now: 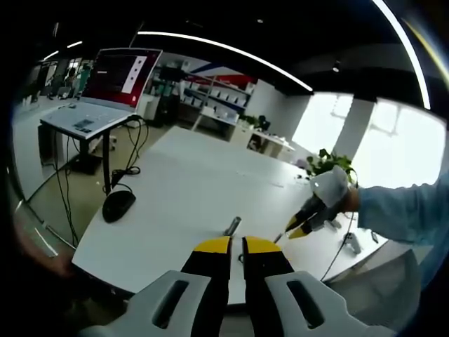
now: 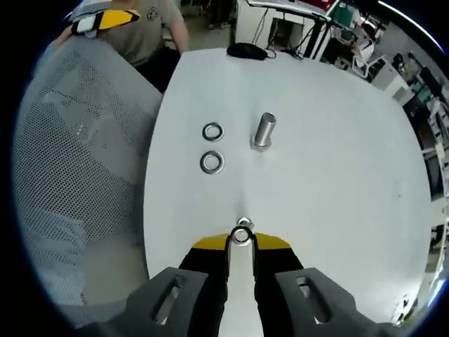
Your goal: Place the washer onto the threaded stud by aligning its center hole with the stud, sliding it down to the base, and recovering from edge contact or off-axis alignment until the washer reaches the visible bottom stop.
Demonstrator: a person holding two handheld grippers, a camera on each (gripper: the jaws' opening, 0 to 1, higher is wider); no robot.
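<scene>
The left gripper (image 1: pixel 236 246), jaws nearly together, hovers over the white surface (image 1: pixel 189 189) near the upright stud (image 1: pixel 232 226), the right gripper (image 1: pixel 298 228) just right.

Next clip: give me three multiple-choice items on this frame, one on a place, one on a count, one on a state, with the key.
1. Where are the two loose washers relative to the stud, in the right gripper view?
A. left of it
B. stacked on it
C. right of it

2. How many washers show in all?
A. one
B. two
C. three

3. The right gripper is:
A. open
B. shut on a washer
C. shut on the stud

Key:
1 A, washers lie left of the stud.
2 C, the third washer is at the jaw tips.
3 B, the right gripper pinches it.
</scene>
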